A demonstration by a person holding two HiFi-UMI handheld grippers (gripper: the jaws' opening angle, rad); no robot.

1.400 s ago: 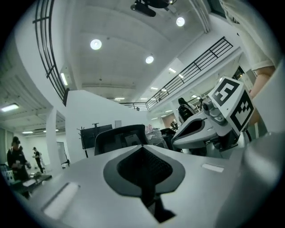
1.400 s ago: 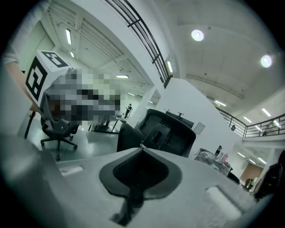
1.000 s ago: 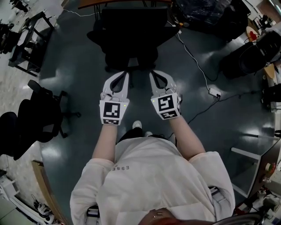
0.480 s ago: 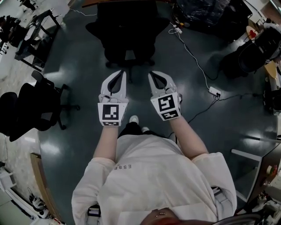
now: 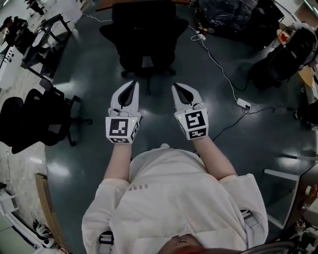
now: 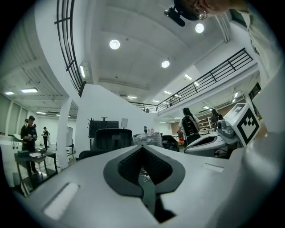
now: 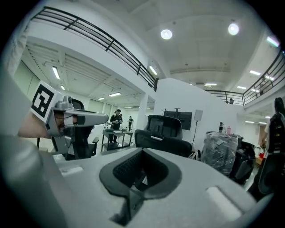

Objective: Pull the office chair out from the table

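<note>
The black office chair (image 5: 144, 37) stands on the dark floor just below the brown table edge (image 5: 134, 4), its back turned to me. My left gripper (image 5: 134, 84) and right gripper (image 5: 176, 88) are held side by side and level, pointing at the chair from a short way off. Both are shut with nothing between the jaws. In the left gripper view the chair (image 6: 111, 138) shows beyond my closed left gripper (image 6: 142, 149). In the right gripper view the chair (image 7: 164, 133) stands ahead of the closed right gripper (image 7: 142, 152).
Another black office chair (image 5: 35, 116) stands to my left. A power strip (image 5: 243, 104) with its cable lies on the floor to the right. A dark chair (image 5: 278, 64) is further right and a desk frame (image 5: 44, 39) is at upper left. People stand in the distance (image 6: 190, 127).
Both shut grippers have drawn back from the chair toward the person and spread a little apart. The person's feet, visible before, are now hidden under the body.
</note>
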